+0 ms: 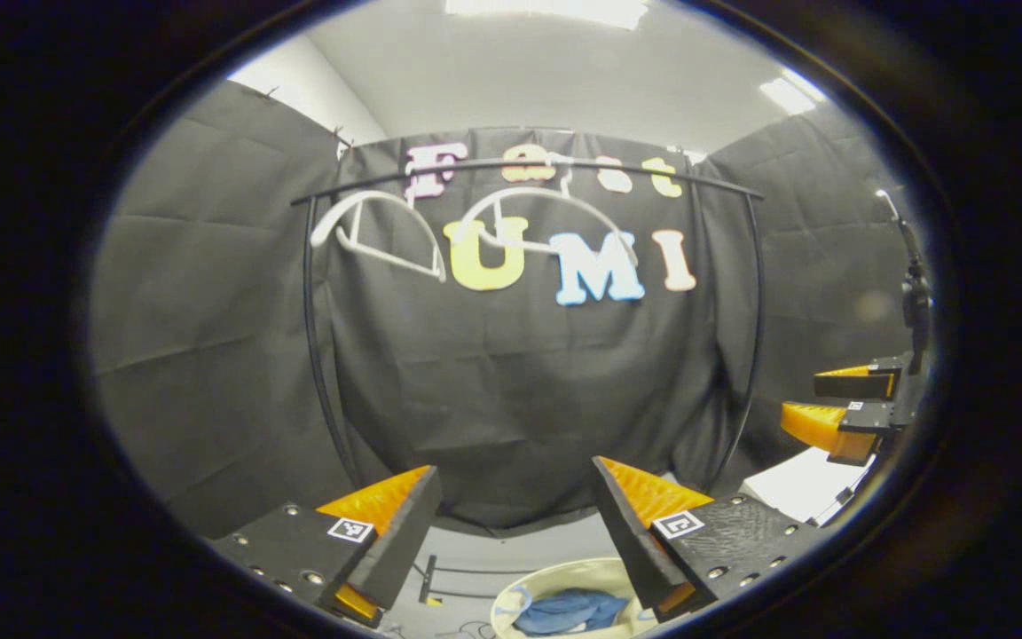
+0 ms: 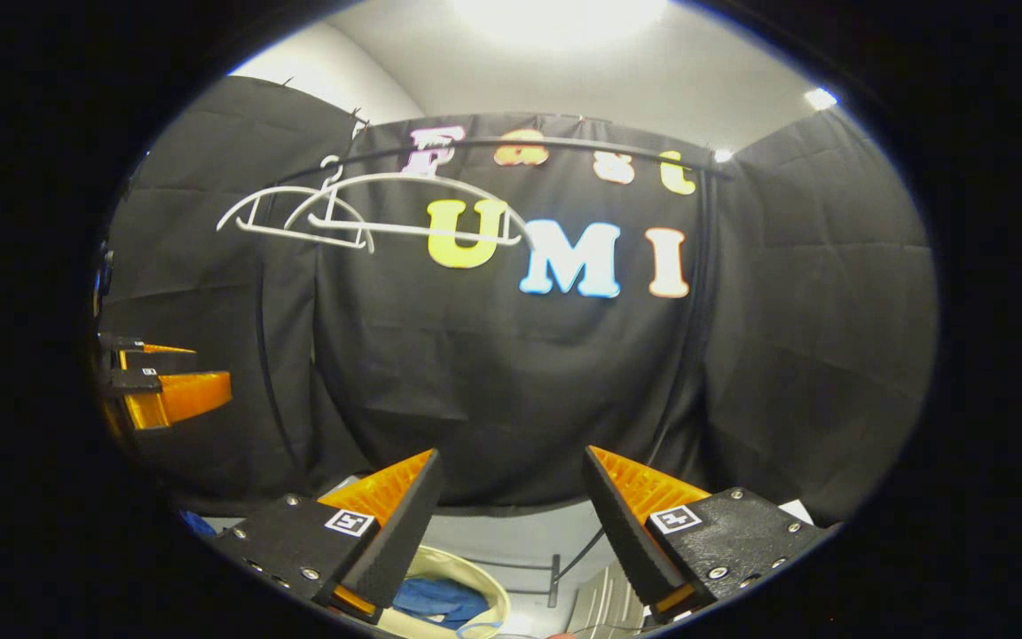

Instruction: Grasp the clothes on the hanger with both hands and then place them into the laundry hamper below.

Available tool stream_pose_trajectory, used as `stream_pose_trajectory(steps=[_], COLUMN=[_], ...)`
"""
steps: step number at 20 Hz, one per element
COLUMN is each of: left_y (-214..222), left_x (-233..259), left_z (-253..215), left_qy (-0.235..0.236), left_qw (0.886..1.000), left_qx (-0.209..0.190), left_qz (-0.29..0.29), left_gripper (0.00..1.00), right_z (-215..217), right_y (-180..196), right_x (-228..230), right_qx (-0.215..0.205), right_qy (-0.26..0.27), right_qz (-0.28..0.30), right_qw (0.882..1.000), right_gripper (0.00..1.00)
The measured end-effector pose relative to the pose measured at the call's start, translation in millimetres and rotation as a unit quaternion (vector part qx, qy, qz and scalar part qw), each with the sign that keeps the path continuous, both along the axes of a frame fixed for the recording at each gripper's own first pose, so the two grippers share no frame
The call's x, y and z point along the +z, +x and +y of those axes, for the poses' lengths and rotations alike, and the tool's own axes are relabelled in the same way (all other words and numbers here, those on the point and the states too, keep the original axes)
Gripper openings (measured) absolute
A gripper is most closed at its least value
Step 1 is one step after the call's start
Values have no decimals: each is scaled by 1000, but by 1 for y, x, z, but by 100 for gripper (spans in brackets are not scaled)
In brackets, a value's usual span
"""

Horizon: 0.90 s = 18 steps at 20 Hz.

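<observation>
Both grippers I am steering stand with fingers spread wide and nothing between them. In the left gripper view, the left gripper hangs over the hamper, a pale round tub on the floor. The blue clothes lie crumpled inside it, low in the frame between the finger bases. In the right gripper view, the right gripper holds above the same hamper, with the clothes showing inside it, partly behind the near finger.

Beside the hamper, the foot of a black rack rests on the pale grey floor. In the left gripper view a white flat thing lies at the right; I cannot tell what it is.

Farther off at the side, each view catches the other gripper: the right gripper at the right edge, the left gripper at the left edge, both with fingers parted.

Higher up, the rack's rail crosses the booth, and two white hangers hang bare on it. The right gripper view shows the same hangers overlapping under the rail.

Behind everything, black cloth walls the booth on three sides, under a white ceiling with bright lights.
</observation>
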<state>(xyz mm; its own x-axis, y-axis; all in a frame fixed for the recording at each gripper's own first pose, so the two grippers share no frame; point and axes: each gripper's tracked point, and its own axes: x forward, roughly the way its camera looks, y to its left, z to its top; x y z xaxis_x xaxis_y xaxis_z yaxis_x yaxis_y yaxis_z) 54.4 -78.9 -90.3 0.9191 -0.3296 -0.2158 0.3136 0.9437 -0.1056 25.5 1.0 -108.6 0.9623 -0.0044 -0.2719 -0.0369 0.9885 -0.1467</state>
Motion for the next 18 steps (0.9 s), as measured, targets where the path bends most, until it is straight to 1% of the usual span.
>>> stream_pose_trajectory(steps=[2,4,6,7,10,12,14,18], left_y=[-7,-14,-22,-34,-56,-66,-74,-87], left_x=[32,62,84,91,113,125,134,135], left_z=[1,6,15,20,31,41,48,57], left_qy=[-14,-18,-4,3,7,8,11,14], left_qw=[1000,999,998,998,996,995,993,993], left_qx=[5,11,24,27,36,50,59,66], left_qz=[-26,-44,-57,-64,-78,-85,-97,-101], left_gripper=[99,99,99,99,99,99,99,99], right_z=[-15,-28,-35,-37,-46,-54,-56,-59], right_y=[-9,-18,-29,-34,-54,-65,-76,-89], right_x=[29,57,86,97,119,125,121,119], right_qx=[-5,-16,-18,-18,-22,-34,-35,-43], right_qy=[-1,-3,0,4,17,19,26,41], right_qz=[-26,-51,-80,-91,-116,-128,-125,-122], right_qw=[1000,999,997,996,993,991,991,991], right_gripper=[96,96,96,96,96,96,97,96])
